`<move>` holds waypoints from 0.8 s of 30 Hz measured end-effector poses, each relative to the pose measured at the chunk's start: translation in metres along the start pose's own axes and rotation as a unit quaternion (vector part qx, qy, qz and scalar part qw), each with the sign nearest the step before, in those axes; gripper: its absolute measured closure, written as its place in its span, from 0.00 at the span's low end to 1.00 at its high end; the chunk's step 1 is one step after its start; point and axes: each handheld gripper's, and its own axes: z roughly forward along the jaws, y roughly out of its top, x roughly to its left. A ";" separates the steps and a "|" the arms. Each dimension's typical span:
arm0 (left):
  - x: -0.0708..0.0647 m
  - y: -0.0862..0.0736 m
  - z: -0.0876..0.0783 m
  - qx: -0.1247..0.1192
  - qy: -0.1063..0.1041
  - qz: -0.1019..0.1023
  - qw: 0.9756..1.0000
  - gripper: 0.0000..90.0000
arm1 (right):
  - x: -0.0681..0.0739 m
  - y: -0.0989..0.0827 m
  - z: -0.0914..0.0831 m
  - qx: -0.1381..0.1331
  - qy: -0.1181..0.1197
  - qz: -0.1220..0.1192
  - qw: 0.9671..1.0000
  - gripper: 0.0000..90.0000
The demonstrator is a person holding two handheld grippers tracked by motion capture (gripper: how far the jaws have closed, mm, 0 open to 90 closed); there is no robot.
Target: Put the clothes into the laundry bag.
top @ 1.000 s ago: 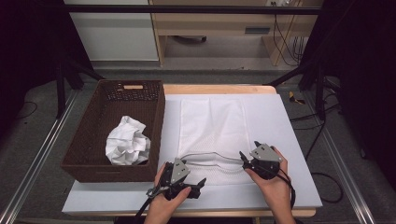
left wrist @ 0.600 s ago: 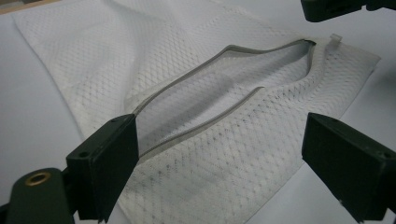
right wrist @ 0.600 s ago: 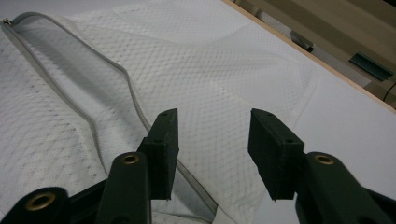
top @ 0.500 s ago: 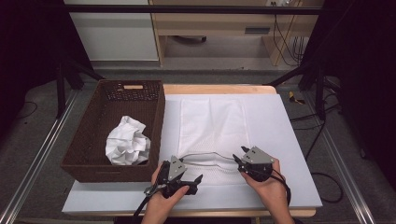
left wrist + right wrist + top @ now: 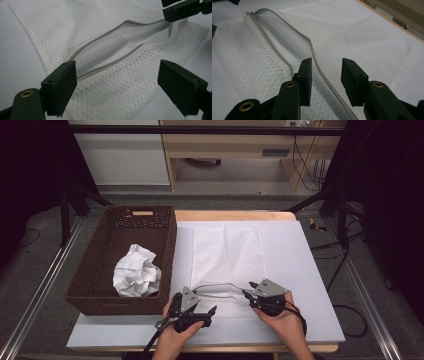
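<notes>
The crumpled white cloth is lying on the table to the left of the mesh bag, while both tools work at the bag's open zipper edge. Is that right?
Not quite. The crumpled white cloth is lying inside the brown wicker basket, not on the table; the high view shows it. The basket does stand left of the mesh bag, and both tools, left and right, are at its open zipper edge.

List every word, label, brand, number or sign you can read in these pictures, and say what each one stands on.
No readable text in any of the views.
Wicker basket: a pale tag on its far wall, too small and blurred to tell if it bears writing.
Mesh bag, its zipper, the crumpled white cloth, the left gripper and the right gripper: no lettering or marks to be seen.
</notes>
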 end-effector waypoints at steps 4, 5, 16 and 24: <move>0.000 0.002 -0.001 -0.005 0.000 0.009 1.000 0.19 | 0.008 0.003 0.012 0.018 0.005 -0.018 1.000 0.67; -0.001 0.002 -0.001 -0.004 0.000 0.014 1.000 0.19 | 0.009 0.004 0.013 0.020 0.010 -0.020 1.000 0.68; -0.004 0.001 0.003 0.004 -0.003 0.022 1.000 0.21 | -0.001 0.034 0.025 0.029 0.003 -0.018 0.999 0.61; 0.000 0.002 0.002 0.001 -0.005 0.021 1.000 0.21 | 0.003 0.016 0.020 0.039 0.001 -0.003 0.999 0.65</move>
